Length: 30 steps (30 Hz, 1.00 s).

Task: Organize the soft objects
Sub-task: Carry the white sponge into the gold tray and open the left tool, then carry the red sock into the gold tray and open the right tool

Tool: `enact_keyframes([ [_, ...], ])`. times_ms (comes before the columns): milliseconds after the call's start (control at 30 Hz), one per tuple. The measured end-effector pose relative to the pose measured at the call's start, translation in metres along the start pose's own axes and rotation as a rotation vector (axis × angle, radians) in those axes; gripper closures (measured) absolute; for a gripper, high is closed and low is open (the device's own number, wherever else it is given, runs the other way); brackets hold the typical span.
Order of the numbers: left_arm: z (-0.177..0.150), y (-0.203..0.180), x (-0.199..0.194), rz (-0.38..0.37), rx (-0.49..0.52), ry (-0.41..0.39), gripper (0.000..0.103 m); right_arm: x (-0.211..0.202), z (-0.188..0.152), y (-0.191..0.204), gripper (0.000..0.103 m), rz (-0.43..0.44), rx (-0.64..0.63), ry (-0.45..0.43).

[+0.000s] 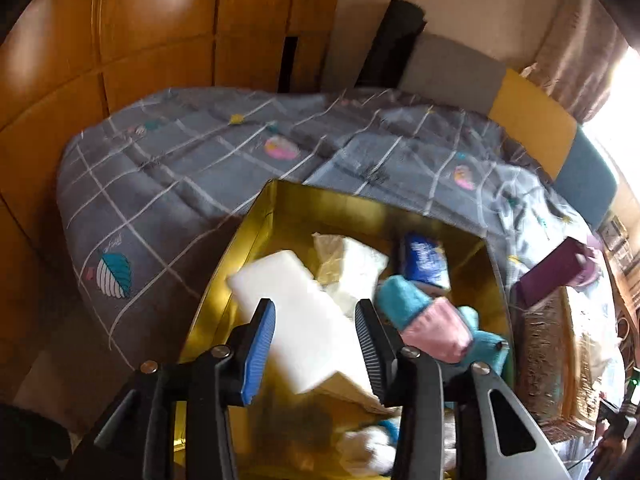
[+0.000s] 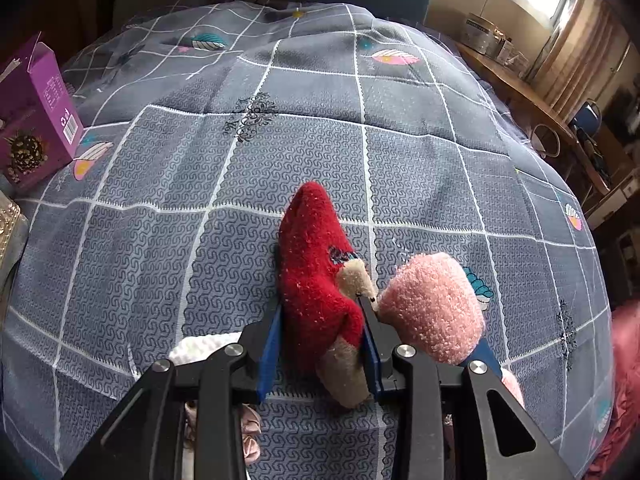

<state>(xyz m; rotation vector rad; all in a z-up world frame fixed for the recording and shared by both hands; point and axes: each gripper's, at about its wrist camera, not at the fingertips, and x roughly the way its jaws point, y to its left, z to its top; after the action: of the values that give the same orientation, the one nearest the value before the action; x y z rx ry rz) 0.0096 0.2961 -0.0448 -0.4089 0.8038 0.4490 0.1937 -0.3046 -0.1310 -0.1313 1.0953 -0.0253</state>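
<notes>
Left gripper [image 1: 316,336] jaws are being held apart over a gold box [image 1: 260,216], a white foam block [image 1: 304,320] lying between them, untouched. Red sock [image 2: 316,276] is being clamped by the right gripper [image 2: 322,332] on the grey bedspread [image 2: 280,152], beside a pink sock [image 2: 432,308].

Very little here can be read. Far to the left of your right jaws, the purple cardboard box [image 2: 34,112] on the bed carries a white barcode panel and a mark beside it that looks like "FC", sideways and too small to be sure. Beyond your left jaws, the blue and white plastic packet [image 1: 425,266] in the gold box shows white script lettering, too blurred to make out.
</notes>
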Motion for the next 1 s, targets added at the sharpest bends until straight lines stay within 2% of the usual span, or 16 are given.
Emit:
enact_keyframes([
  [100,-0.009,-0.021,-0.005,-0.099,0.059,0.014,0.061,0.001,0.002,-0.002,0.068,0.007,0.011,0.003],
  [333,-0.029,-0.069,-0.007,-0.197,0.207,0.045,0.061,0.001,0.008,-0.015,0.075,0.066,0.094,0.023],
  [400,-0.034,-0.077,-0.008,-0.213,0.233,0.053,0.061,0.0,0.01,-0.019,0.076,0.091,0.131,0.036],
  [567,-0.045,-0.092,-0.017,-0.246,0.282,0.048,0.061,-0.003,0.022,-0.019,0.079,0.092,0.159,0.059],
  [833,-0.05,-0.103,-0.029,-0.276,0.332,0.029,0.061,-0.036,0.063,0.013,0.079,0.108,0.076,0.01],
  [1000,-0.05,-0.103,-0.03,-0.284,0.335,0.029,0.061,-0.065,0.099,0.05,0.079,0.157,0.025,-0.07],
])
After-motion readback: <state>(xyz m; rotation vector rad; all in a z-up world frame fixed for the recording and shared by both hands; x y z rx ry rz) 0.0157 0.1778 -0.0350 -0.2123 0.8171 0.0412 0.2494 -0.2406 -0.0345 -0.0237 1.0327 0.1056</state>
